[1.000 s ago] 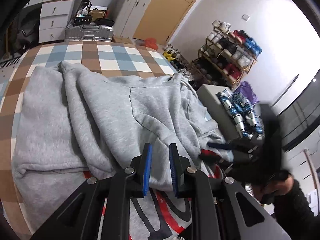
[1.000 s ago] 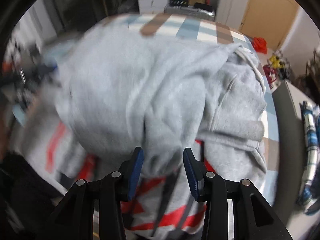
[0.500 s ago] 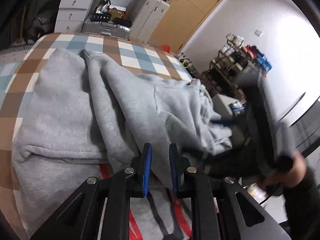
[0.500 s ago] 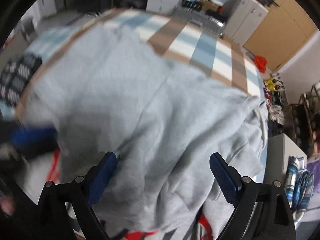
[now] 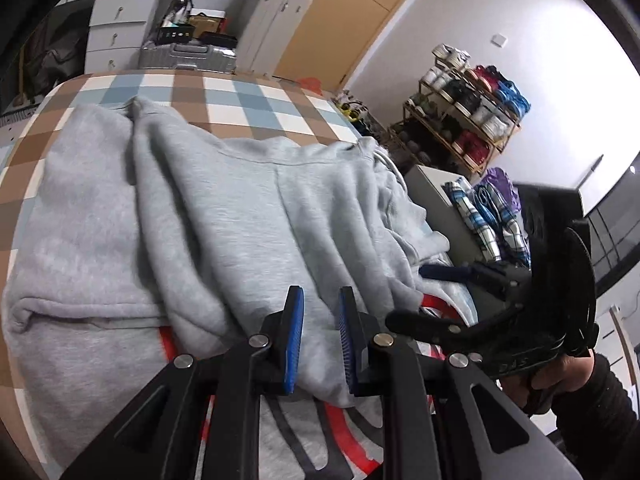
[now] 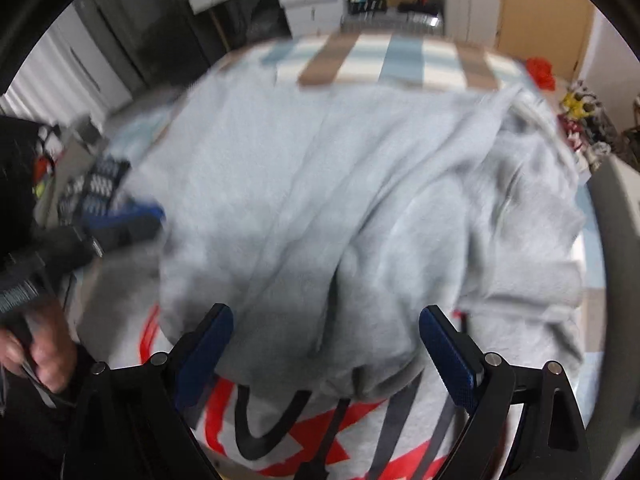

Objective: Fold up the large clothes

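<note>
At the bottom of the left wrist view we see our left gripper [image 5: 319, 344] with its blue pads drawn close together, pinching a fold of the grey hoodie [image 5: 224, 216] between them. In the right wrist view our right gripper [image 6: 326, 354] sits at the bottom with its jaws spread wide, the pads clear of the cloth, the hoodie's folded edge bunched in the gap above its red and black print [image 6: 320, 432]. The hoodie fills the middle of both frames, spread over the checked bedcover [image 5: 240, 96]. At the right of the left view a hand [image 5: 560, 380] grips the other tool in front of folded plaid cloths [image 5: 484, 216]. Further up stand a shoe rack [image 5: 464, 120], a silver suitcase [image 5: 188, 54] and white drawers [image 5: 116, 28].
</note>
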A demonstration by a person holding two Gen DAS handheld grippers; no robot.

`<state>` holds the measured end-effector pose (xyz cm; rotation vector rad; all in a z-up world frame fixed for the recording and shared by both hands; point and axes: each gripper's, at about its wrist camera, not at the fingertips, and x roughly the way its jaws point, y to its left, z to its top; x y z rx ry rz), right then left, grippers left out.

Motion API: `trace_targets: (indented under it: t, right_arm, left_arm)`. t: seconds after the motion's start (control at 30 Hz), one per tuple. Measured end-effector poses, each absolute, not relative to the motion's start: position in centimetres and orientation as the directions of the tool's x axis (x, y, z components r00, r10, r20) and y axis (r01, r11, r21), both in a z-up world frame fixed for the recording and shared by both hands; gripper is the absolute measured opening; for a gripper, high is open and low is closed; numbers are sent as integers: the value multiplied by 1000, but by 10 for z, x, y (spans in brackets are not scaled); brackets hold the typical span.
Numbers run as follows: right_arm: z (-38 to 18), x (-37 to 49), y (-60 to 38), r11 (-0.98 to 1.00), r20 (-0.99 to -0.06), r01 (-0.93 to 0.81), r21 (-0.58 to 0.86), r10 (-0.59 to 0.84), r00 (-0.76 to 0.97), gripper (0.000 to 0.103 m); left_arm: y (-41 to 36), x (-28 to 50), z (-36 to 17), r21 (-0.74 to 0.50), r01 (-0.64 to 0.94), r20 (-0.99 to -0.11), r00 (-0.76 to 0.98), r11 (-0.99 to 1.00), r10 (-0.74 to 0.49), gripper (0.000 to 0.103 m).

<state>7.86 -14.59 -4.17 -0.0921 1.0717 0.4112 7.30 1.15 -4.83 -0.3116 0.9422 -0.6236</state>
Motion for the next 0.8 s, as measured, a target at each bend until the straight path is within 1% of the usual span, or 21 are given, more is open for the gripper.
trace_targets:
  t: [0.07,0.17,0.2,0.27,0.33,0.43,0.57,0.67,0.73,0.8]
  right_arm:
    - [-54,81,-135,918,-899,-396,-26,152,410,95]
    - [-83,75,-128,885,-921,-430,-176,5,389,94]
    - [-82,71,-129,887,-911,-429,-171,24,412,94]
    - [-83,69,-137,901,-917,-414,-129,51,396,94]
    - [-87,73,-146,914,-924,-398,-81,81,374,94]
    - [-91,73,-158,928,-930,-372,8,144,339,94]
    - [-94,71,-180,938,-922,-308,162,255,290,95]
    - [-77,68,-192,931,-891,-283,230,318,324,95]
    - [-51,59,-193,924,-835,-300,236,351,424,95]
    - [-38,54,-187,911,-802,-335,241,381,460,95]
  left_arm:
    - [5,74,-53,-500,363,-668,417,787,-616,12]
    - [-2,77,-66,-478,354,-712,380,804,-591,12]
    - [-3,77,-71,-449,348,-736,378,823,-562,12]
    - [-5,74,-77,-408,351,-766,370,843,-525,12]
    - [-4,73,-79,-390,357,-778,366,849,-511,12]
    - [-1,74,-83,-384,347,-793,351,856,-498,12]
    - [3,75,-87,-397,326,-801,334,858,-497,12]
    - [11,68,-79,-419,310,-787,346,854,-512,12]
    - [17,61,-65,-454,332,-738,380,827,-558,13]
    - [17,54,-51,-494,390,-674,392,777,-626,13]
